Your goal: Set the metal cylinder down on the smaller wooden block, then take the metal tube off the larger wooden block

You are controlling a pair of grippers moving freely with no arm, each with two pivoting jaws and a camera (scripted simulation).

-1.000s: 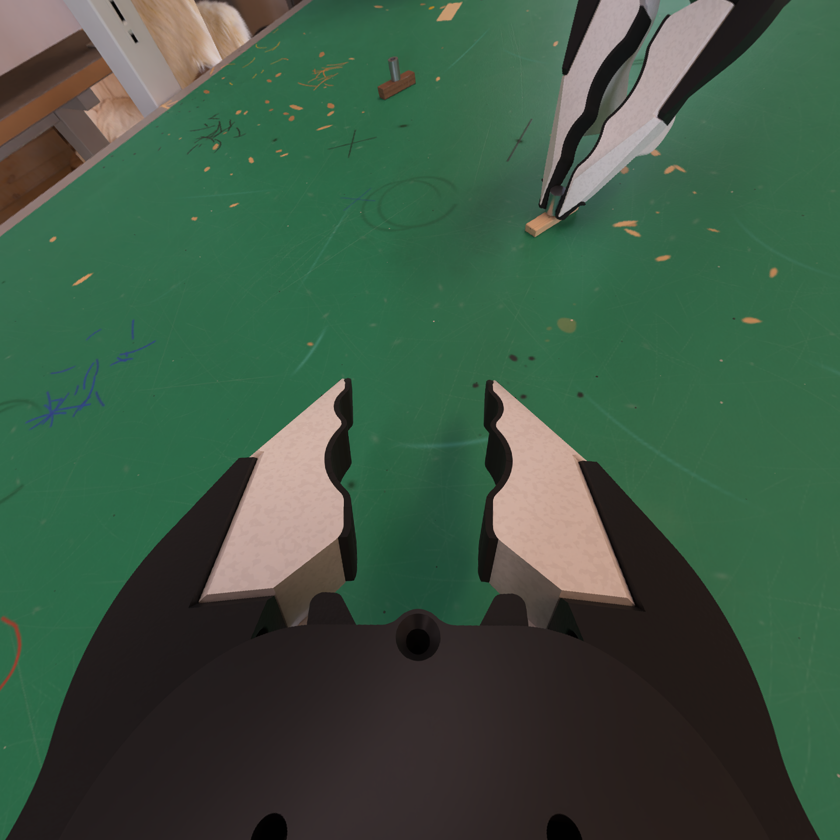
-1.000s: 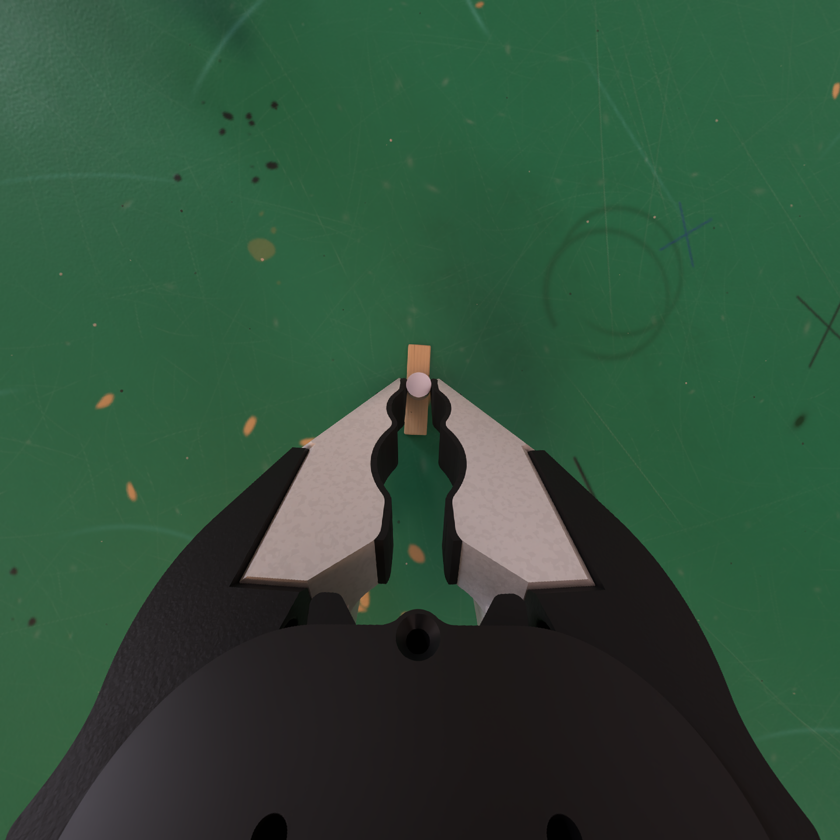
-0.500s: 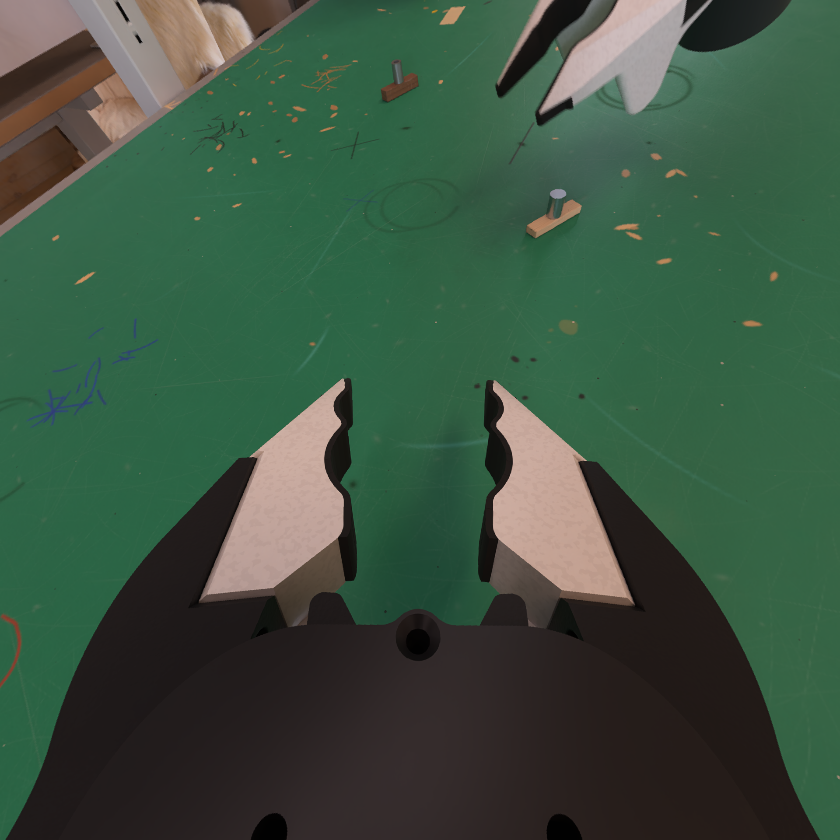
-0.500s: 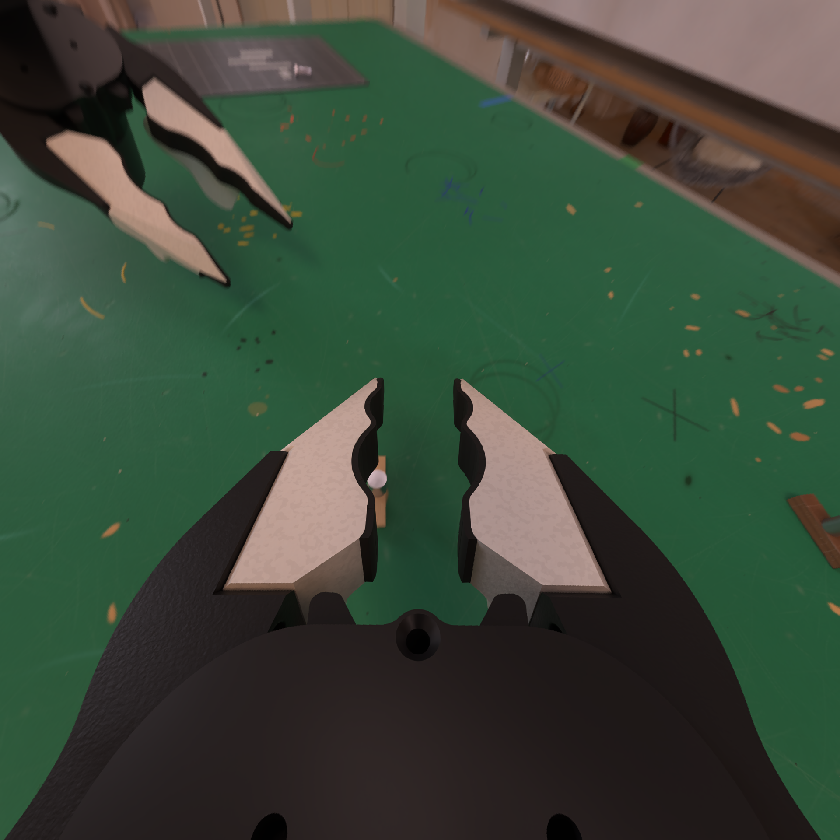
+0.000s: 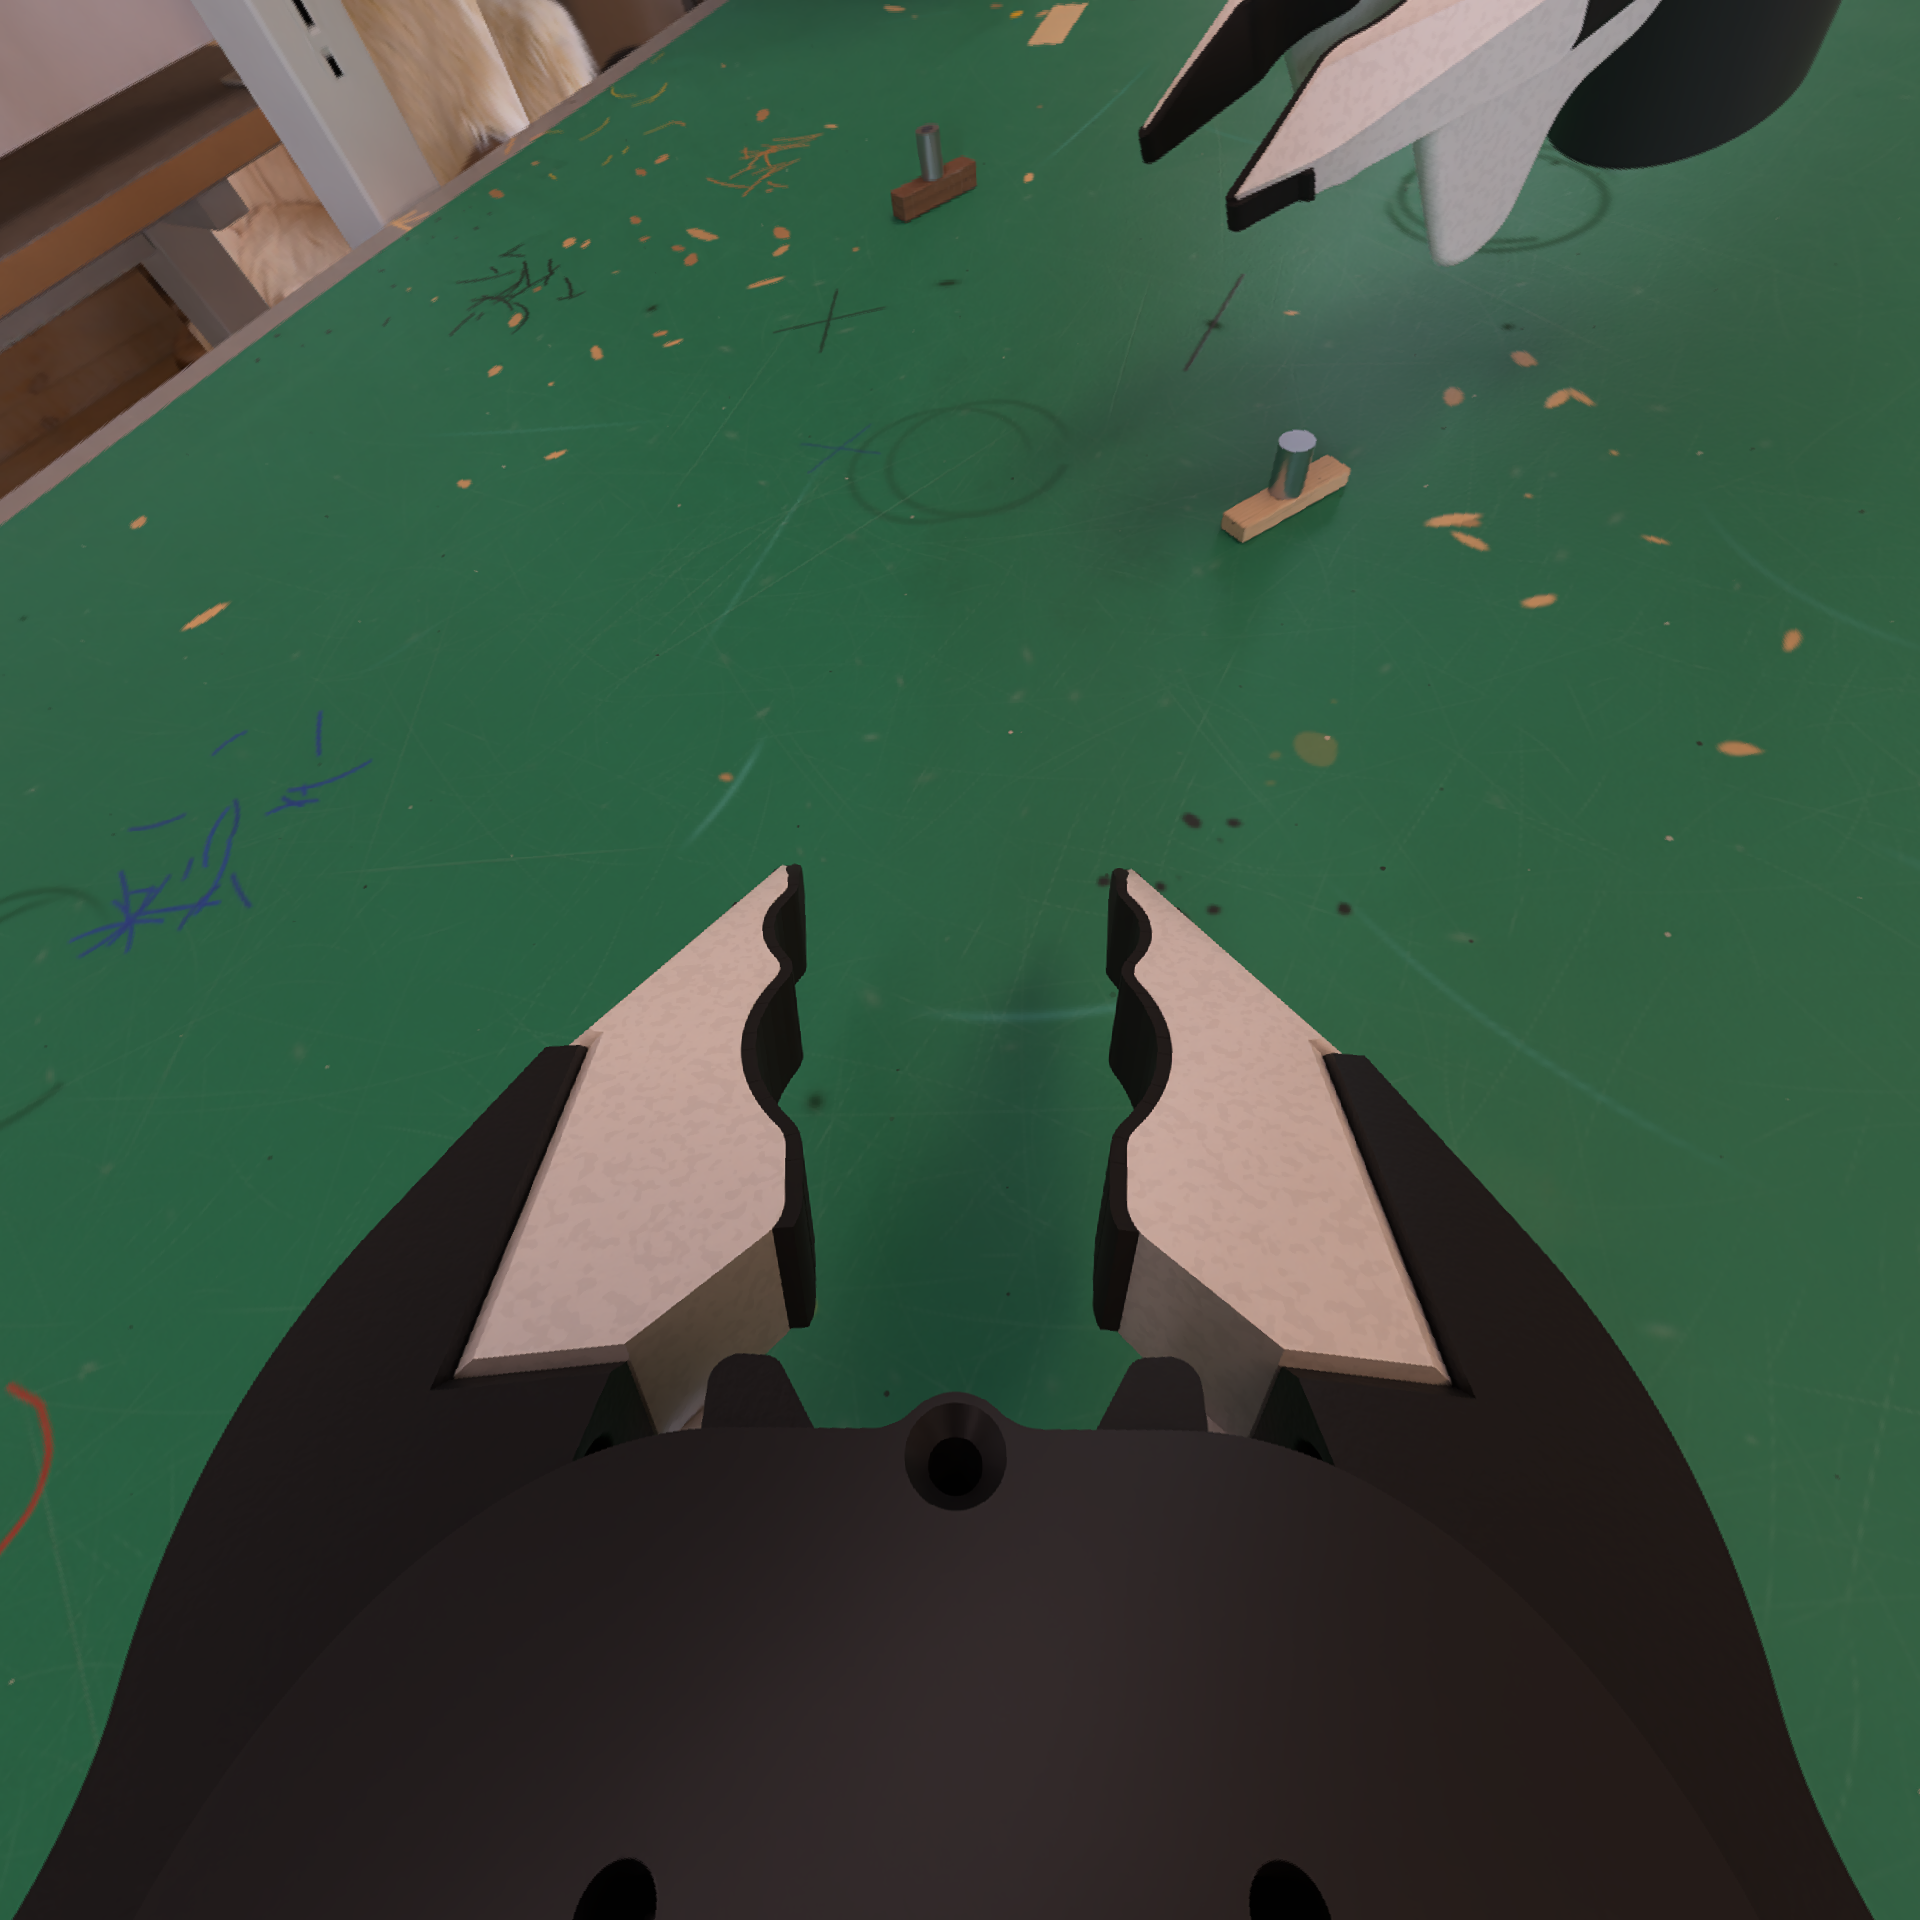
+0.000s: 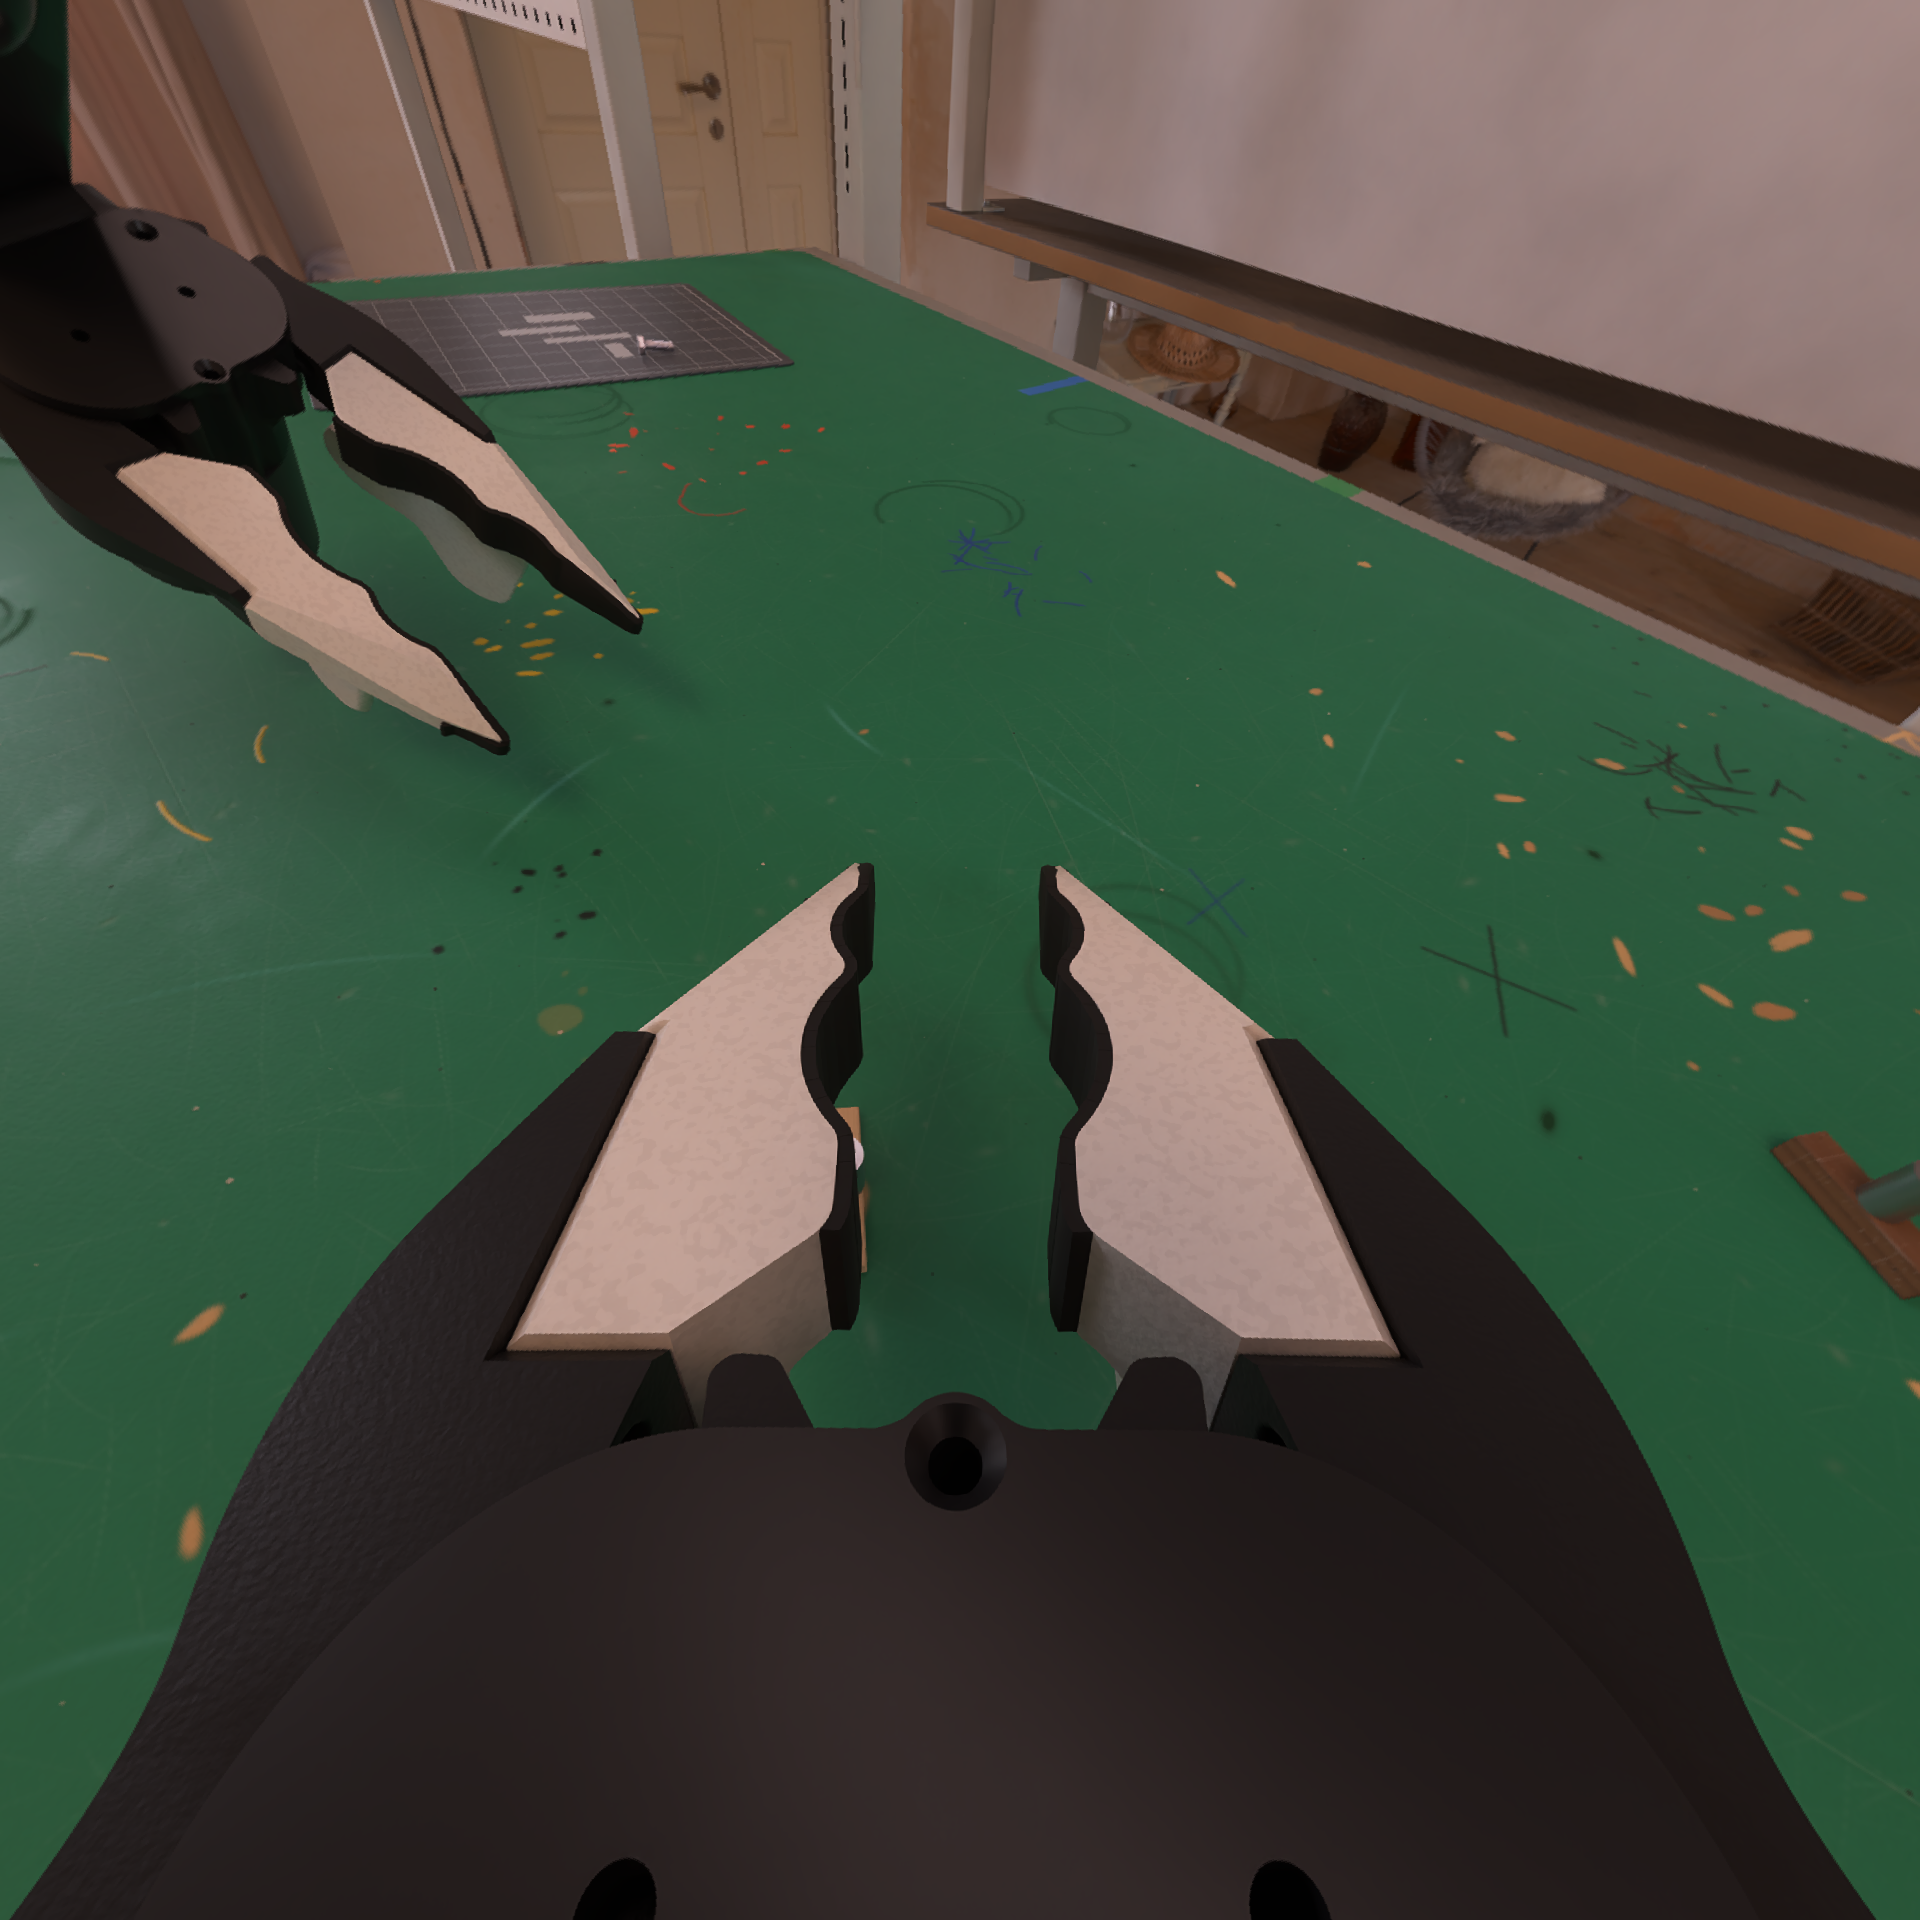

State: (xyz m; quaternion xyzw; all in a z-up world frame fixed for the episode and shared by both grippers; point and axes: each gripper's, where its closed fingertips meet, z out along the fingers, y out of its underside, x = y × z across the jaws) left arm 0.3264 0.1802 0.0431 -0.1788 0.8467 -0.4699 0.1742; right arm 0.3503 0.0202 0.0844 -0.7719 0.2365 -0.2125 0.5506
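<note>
Green and scuffed, the bench (image 5: 935,665) lay strewn with orange shavings and pen marks, with a pale wall and shelving beyond its far edge. Since half a second earlier my right claw (image 6: 956,868) had pitched up further: its camera now took in the door and wall, where before it showed mostly bench. Its jaws had also spread a little wider. It held nothing and touched nothing, and hung above the bench, as the left wrist view showed (image 5: 1236,187). The metal cylinder (image 5: 1294,462) stood upright on the smaller wooden block (image 5: 1285,501), unmoved from where it stood half a second before. In the right wrist view both were mostly hidden behind my right claw's left finger, only a sliver of the block (image 6: 854,1127) showing. My left claw (image 5: 956,873) had not moved; its jaws stood wide apart and empty, tilted down over bare bench, well apart from the block. Far off, the metal tube (image 5: 928,153) stood upright on the larger wooden block (image 5: 933,190), a darker brown piece near the bench's edge.
</note>
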